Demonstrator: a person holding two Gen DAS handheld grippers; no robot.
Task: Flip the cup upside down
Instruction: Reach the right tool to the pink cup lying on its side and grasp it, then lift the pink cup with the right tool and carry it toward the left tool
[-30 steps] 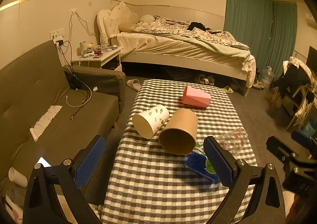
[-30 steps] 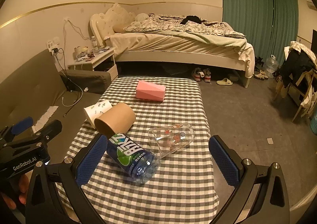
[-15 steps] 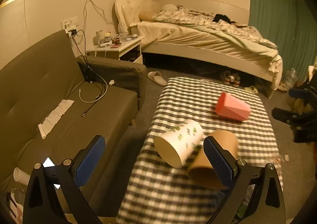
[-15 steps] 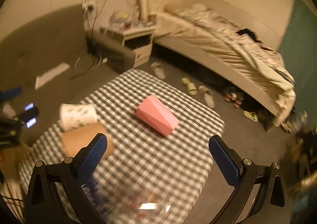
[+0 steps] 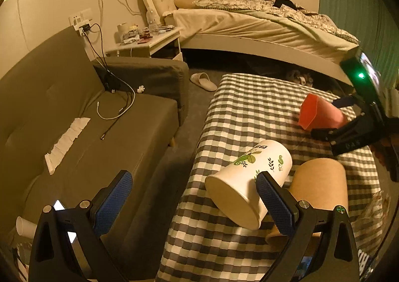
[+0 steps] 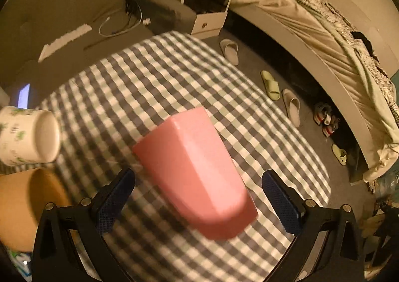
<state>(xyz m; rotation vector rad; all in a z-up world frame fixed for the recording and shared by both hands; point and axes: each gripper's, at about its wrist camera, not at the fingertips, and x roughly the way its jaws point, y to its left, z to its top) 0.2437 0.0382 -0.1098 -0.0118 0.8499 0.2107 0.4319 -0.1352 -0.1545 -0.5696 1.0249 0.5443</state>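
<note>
A pink faceted cup (image 6: 197, 177) lies on its side on the checked table (image 6: 174, 77). My right gripper (image 6: 198, 201) is open, its fingers on either side of the cup's base end, not touching. In the left wrist view the pink cup (image 5: 319, 113) shows its open mouth, with the right gripper (image 5: 341, 117) around it. A white leaf-print paper cup (image 5: 249, 182) and a brown paper cup (image 5: 321, 187) lie on their sides. My left gripper (image 5: 194, 204) is open and empty, its right finger in front of the white cup.
A grey sofa (image 5: 74, 132) with cables stands left of the table. A bed (image 5: 261, 28) and nightstand (image 5: 149, 40) are behind. Slippers (image 6: 229, 50) lie on the floor. A blue-labelled bottle (image 6: 17, 257) lies at the table's near edge.
My right gripper moved forward and down over the table until its fingers straddle the pink cup. My left gripper swung left and closer to the white cup.
</note>
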